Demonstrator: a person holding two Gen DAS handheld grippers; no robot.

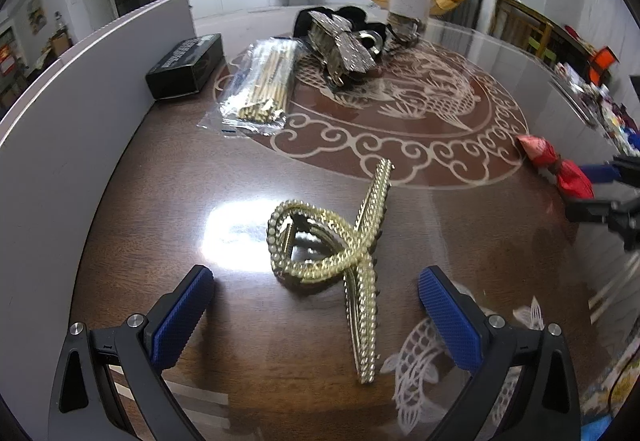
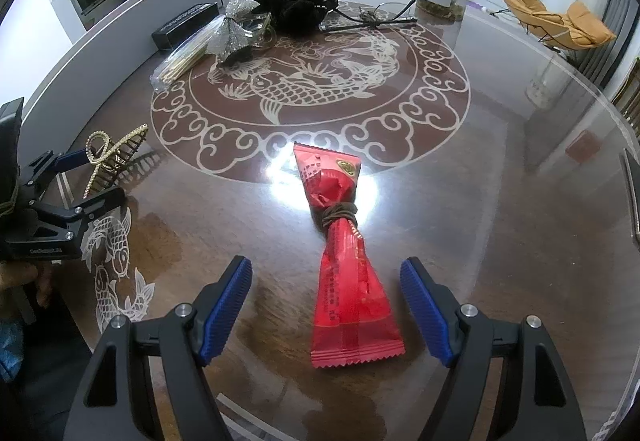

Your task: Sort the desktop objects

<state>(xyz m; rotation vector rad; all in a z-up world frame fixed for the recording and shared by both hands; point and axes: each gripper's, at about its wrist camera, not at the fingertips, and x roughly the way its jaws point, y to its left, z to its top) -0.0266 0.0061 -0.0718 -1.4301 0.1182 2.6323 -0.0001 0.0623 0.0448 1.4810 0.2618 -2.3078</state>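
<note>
Two jaws sets gaped unclenched: left gripper (image 1: 316, 315) straddling the gold pearl-studded hair claw (image 1: 340, 261), right gripper (image 2: 326, 315) straddling the red twisted snack wrapper (image 2: 344, 265), apparently readying separate pickups.

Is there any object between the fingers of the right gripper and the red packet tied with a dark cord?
Nothing visible is in the way. The red foil packet tied with a dark cord lies alone on the glossy dark table, directly ahead of the open right gripper.

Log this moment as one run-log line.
left tool: open, straddling gold hair claw | right tool: open, straddling tied red wrapper | nothing lifted
</note>
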